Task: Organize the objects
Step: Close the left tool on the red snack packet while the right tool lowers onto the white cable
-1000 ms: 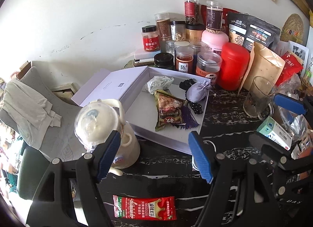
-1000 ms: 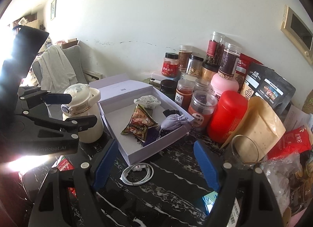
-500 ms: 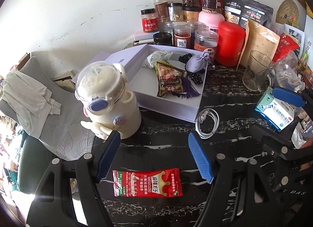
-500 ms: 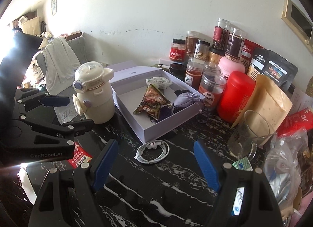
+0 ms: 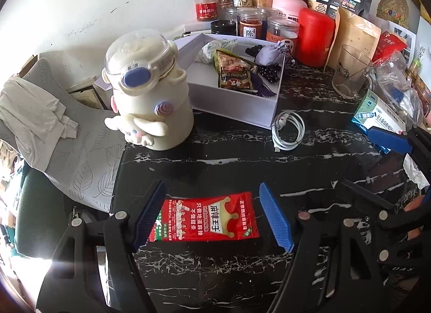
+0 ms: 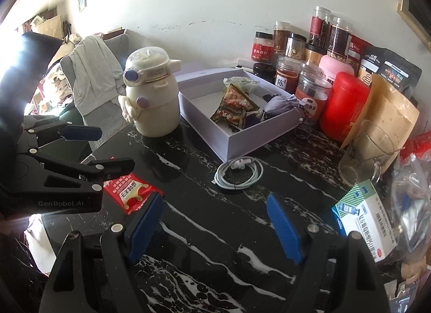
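Note:
A red snack sachet lies flat on the black marble table; it also shows in the right wrist view. My left gripper is open, its blue pads on either side of the sachet, not touching it. My right gripper is open and empty above bare table. A lavender open box holds a snack packet, a grey pouch and a pale wrapped item. A white coiled cable lies in front of the box.
A cream cartoon flask stands left of the box at the table's edge. Jars, a red canister and bags line the wall. A glass mug and a medicine box sit at the right. A chair with cloth is left.
Both grippers have pulled back and away from the box. The left gripper has moved down over the red sachet, which now lies between its open pads.

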The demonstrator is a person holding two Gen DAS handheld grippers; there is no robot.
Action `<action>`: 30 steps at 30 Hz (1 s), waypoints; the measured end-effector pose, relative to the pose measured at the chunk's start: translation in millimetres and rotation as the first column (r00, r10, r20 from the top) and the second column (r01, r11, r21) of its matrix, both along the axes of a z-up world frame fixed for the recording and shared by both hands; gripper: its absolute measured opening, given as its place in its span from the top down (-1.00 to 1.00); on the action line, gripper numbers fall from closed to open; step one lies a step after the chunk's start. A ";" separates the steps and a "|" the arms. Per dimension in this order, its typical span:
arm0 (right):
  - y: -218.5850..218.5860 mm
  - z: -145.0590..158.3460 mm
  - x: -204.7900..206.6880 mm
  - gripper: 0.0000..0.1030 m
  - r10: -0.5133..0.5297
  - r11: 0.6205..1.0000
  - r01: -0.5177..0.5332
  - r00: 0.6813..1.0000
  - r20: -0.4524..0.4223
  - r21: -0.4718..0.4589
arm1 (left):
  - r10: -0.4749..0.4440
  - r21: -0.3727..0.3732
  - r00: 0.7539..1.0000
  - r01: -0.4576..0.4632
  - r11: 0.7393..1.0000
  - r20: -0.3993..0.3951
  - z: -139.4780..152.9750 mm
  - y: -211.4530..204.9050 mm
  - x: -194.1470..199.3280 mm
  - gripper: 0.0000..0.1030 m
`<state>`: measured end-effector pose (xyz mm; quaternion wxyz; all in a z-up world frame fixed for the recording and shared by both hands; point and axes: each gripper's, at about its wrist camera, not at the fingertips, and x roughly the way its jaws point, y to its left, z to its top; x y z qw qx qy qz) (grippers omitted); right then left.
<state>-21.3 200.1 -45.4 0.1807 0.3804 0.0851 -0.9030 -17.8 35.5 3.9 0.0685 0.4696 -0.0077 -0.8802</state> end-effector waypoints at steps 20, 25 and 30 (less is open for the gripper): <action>-6.1 -56.5 -9.7 -0.56 -0.039 0.998 0.043 0.995 0.096 -0.036 | 0.020 0.066 0.990 -0.029 0.997 0.137 -69.9 -20.5 4.2 -0.53; -2.9 -60.7 -21.6 -0.56 -0.063 0.996 0.067 0.994 0.094 -0.050 | 0.035 0.084 0.986 -0.050 0.995 0.163 -79.8 -28.6 -2.5 -0.58; -0.1 -66.2 -40.5 -0.56 -0.100 0.993 0.107 0.989 0.107 -0.058 | 0.048 0.084 0.987 -0.062 0.995 0.155 -79.6 -37.3 -9.1 -0.59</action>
